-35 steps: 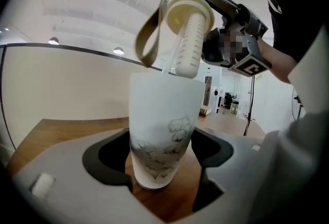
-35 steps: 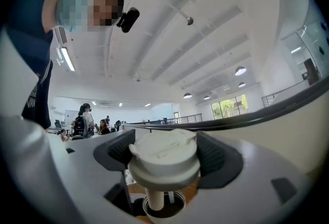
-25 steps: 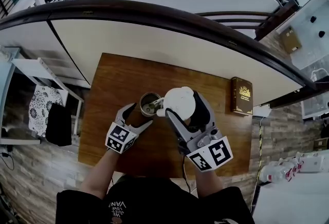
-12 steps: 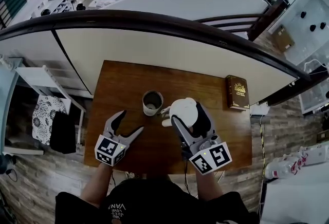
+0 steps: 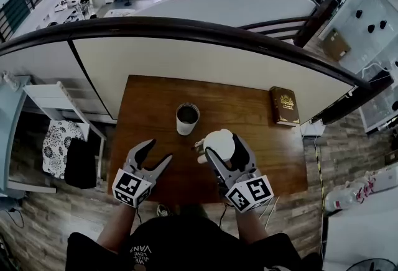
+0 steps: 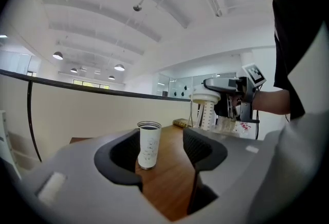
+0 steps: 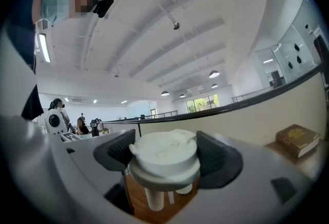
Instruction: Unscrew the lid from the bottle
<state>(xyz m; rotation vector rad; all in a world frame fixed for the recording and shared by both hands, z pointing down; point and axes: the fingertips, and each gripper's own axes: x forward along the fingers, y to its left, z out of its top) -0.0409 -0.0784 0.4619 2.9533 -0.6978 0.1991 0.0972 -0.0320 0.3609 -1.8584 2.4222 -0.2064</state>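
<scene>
A white bottle (image 5: pixel 187 118) stands upright and uncapped on the wooden table (image 5: pixel 149 102); the left gripper view shows the bottle (image 6: pixel 148 145) well beyond the jaws. My left gripper (image 5: pixel 157 153) hovers near the table's front left, apart from the bottle. Its jaws are closing with nothing between them (image 6: pixel 163 152). My right gripper (image 5: pixel 222 146) is shut on the white lid (image 5: pixel 217 142), lifted in front and to the right of the bottle. In the right gripper view the lid (image 7: pixel 163 156), with tubes hanging below it, sits between both pads. The left gripper view shows the lid (image 6: pixel 205 98) raised at right.
A brown book (image 5: pixel 284 105) lies near the table's right edge, also visible as a book (image 7: pixel 297 138) in the right gripper view. A white chair with draped cloth (image 5: pixel 59 133) stands left of the table. A curved dark railing (image 5: pixel 205 27) runs beyond the far edge.
The left gripper has let go of the bottle and pulled back toward me. The right gripper has carried the lid away from the bottle, nearer to me.
</scene>
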